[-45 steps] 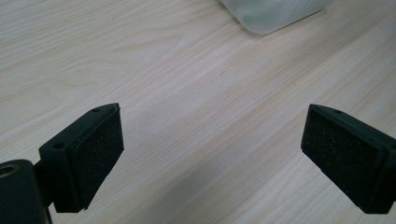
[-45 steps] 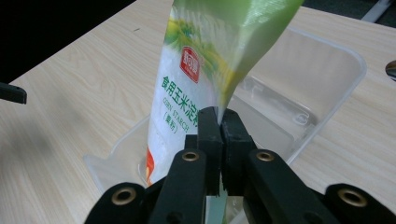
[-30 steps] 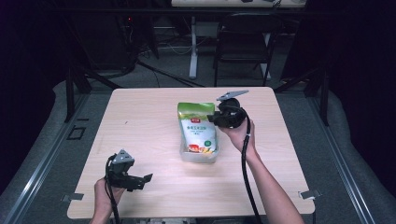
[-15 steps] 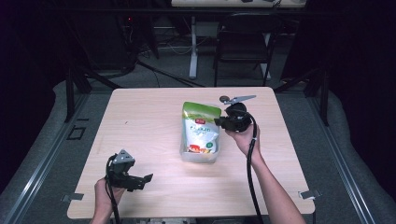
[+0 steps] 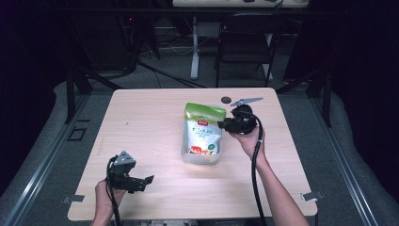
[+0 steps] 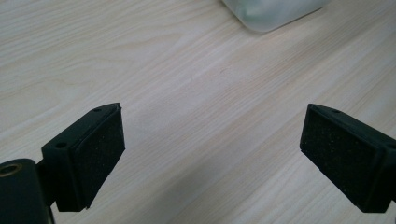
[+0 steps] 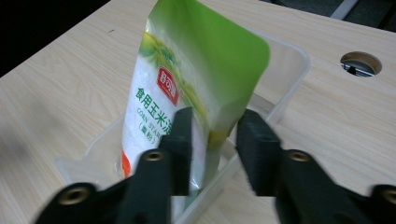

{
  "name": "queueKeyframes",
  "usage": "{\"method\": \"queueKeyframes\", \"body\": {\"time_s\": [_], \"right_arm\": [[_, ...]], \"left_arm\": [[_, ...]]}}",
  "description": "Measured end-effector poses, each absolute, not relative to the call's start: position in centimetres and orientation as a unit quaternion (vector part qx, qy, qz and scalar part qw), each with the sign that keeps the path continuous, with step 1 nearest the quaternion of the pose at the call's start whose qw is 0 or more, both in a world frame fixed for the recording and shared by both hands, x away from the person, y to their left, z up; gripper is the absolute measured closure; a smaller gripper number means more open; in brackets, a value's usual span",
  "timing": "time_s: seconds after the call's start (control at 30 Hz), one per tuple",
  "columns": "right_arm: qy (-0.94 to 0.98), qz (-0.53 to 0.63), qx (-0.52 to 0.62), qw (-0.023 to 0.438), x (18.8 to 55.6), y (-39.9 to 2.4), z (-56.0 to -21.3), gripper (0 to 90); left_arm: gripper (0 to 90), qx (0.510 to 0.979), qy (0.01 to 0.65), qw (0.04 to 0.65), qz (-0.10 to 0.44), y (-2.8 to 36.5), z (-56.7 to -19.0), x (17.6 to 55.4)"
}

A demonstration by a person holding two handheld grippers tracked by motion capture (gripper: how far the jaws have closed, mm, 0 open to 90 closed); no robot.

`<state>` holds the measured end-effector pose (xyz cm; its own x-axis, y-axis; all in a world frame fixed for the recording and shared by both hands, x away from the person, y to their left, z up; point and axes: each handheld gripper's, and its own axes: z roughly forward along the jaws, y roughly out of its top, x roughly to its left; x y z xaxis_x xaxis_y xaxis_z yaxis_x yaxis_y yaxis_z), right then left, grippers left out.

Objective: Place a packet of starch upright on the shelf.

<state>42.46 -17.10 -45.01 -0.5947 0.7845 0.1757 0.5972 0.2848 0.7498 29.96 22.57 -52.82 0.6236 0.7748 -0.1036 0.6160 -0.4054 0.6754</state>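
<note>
Dark room, pale wood table (image 5: 141, 122). Your right gripper (image 5: 229, 125) has just been opening its jaws; they now straddle the right edge of the pouch (image 5: 203, 132) with a gap showing, so the grip looks let go. Since a second ago the pouch has dropped to stand in the clear tub (image 5: 201, 157), at table centre. Placement looks done. Label reads "CORN STAR…" under Chinese characters. At 7 o'clock, your left gripper (image 5: 149, 180) waits wide open, empty.

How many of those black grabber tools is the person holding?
2. The left gripper is near the table's front left corner, jaws wide apart. The right gripper is at the green pouch standing in the clear tub.
</note>
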Motion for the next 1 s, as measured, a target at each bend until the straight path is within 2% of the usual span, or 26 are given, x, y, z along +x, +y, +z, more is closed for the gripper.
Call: {"method": "queueKeyframes", "body": {"time_s": [0.1, 0.17, 0.23, 0.3, 0.4, 0.8, 1.0], "right_arm": [[0.791, 0.412, 0.436, 0.121, 42.1, -17.7, -44.5, 46.9], [0.792, 0.412, 0.435, 0.115, 41.7, -18.3, -44.0, 39.3], [0.795, 0.412, 0.43, 0.114, 41.2, -18.8, -43.6, 34.2], [0.798, 0.41, 0.427, 0.114, 40.6, -19.5, -43.2, 24.8], [0.803, 0.404, 0.421, 0.119, 39.3, -20.8, -42.7, 18.5], [0.815, 0.359, 0.431, 0.144, 34.2, -26.2, -44.1, 5.8], [0.81, 0.343, 0.457, 0.13, 32.3, -29.1, -46.1, 1.6]], "left_arm": [[6.5, 0.831, 0.418, 0.349, 0.114, 22.6, -52.8, 30.0], [6.5, 0.831, 0.419, 0.349, 0.114, 22.6, -52.8, 30.0], [6.6, 0.83, 0.419, 0.349, 0.117, 22.5, -52.8, 30.0], [6.6, 0.83, 0.419, 0.35, 0.117, 22.5, -52.8, 29.9], [6.6, 0.83, 0.42, 0.349, 0.117, 22.5, -52.8, 30.0], [6.6, 0.833, 0.417, 0.347, 0.113, 22.4, -52.8, 30.0], [6.6, 0.831, 0.419, 0.347, 0.116, 22.3, -52.9, 30.0]]}}
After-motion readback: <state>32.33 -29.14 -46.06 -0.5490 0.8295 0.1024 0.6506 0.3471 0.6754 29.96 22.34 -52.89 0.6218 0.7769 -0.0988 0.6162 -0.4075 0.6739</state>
